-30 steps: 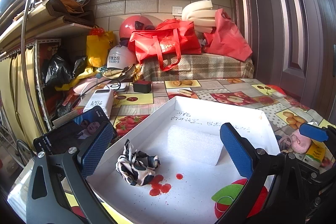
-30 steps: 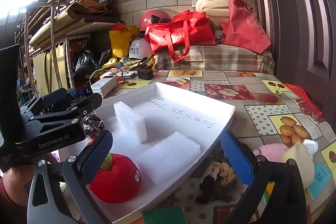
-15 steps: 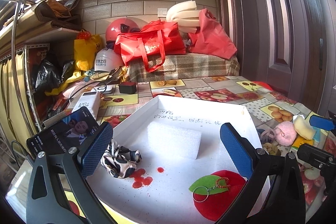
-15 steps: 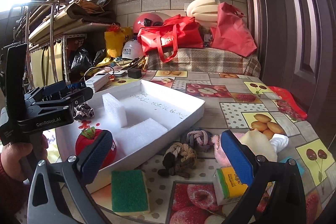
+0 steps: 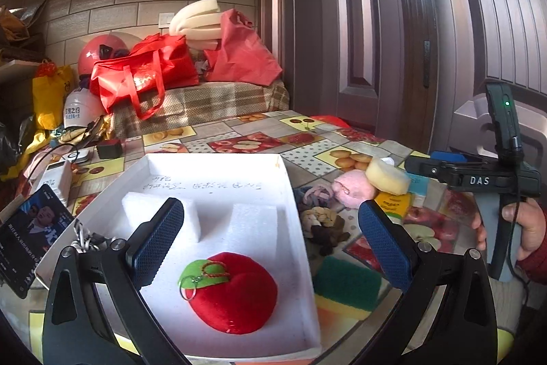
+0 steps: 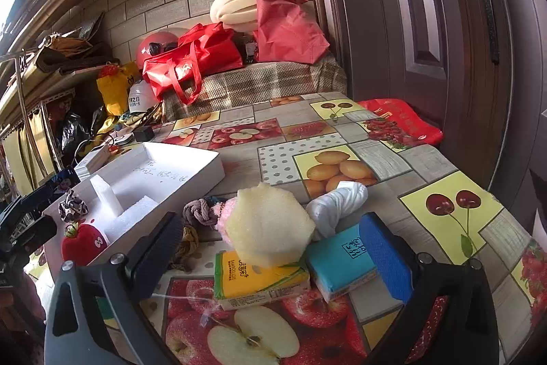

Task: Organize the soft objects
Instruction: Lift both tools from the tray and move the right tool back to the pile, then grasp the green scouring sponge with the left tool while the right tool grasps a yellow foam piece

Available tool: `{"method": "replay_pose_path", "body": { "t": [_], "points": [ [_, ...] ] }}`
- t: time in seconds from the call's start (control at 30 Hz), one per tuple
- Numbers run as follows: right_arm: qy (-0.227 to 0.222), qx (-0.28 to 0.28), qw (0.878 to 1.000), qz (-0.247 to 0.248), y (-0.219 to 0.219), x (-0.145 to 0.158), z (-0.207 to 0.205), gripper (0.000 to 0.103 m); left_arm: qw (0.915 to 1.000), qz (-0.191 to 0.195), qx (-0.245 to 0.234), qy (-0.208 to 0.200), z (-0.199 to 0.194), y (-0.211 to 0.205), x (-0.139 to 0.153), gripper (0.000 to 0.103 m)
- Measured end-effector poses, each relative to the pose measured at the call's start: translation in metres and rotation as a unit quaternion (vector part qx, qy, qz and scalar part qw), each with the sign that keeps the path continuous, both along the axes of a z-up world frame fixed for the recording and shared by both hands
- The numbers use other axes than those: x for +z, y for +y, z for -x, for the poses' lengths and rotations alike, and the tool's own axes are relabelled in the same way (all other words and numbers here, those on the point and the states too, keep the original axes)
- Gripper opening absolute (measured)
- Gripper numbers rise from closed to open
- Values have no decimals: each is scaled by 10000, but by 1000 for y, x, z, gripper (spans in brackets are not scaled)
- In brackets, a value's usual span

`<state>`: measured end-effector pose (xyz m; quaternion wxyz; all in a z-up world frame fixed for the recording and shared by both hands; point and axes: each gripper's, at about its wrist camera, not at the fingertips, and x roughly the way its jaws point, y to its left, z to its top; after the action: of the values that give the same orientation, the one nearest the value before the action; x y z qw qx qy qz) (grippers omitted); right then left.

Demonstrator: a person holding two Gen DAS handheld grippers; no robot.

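A white foam tray (image 5: 294,194) (image 6: 205,175) holds a red plush apple (image 5: 236,293) (image 6: 82,243) and a black-and-white scrunchie (image 6: 71,206). My left gripper (image 5: 273,242) is open and empty above the apple. My right gripper (image 6: 273,248) is open and empty over a pile right of the tray: a yellow sponge (image 6: 268,226) (image 5: 388,175), a pink plush (image 5: 354,192), a white cloth (image 6: 336,204), braided rope knots (image 6: 200,211) (image 5: 321,224), a yellow tissue pack (image 6: 259,279) and a blue tissue pack (image 6: 342,260). A green scouring pad (image 5: 345,283) lies beside the tray.
The table has a fruit-print cloth (image 6: 444,204). A phone (image 5: 29,235), a white box (image 5: 54,180) and cables lie left of the tray. Red bags (image 5: 143,74) and helmets are piled at the back. A dark door (image 5: 410,40) stands on the right.
Both grippers have swung to the right. The left one now faces the apple end of the tray; the right one has moved from the tray to over the pile of sponge and tissue packs.
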<state>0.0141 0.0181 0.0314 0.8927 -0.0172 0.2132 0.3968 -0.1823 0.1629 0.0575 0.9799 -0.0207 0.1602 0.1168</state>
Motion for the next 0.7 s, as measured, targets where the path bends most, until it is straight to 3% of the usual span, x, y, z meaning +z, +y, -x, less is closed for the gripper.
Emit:
{"method": "replay_pose_path", "body": {
  "t": [0.13,0.3,0.47,0.6,0.7],
  "points": [
    [105,-90,9998,-116,-12,0,-5,103,9941,113,-1012,370,-10,-35,-3,103],
    [339,-148,9988,-315,-24,-2,-14,103,9843,-47,-1538,871,-27,-70,-8,103],
    [580,-215,9970,-463,-30,-5,-23,103,9781,-71,-1610,1319,-38,-80,-17,103],
    [658,-214,9961,-543,-33,-5,-26,103,9718,294,-1597,1710,-44,-77,-27,103],
    [732,-212,9953,-597,-34,-6,-28,103,9667,231,-1527,2039,-54,-82,-35,103]
  ]
}}
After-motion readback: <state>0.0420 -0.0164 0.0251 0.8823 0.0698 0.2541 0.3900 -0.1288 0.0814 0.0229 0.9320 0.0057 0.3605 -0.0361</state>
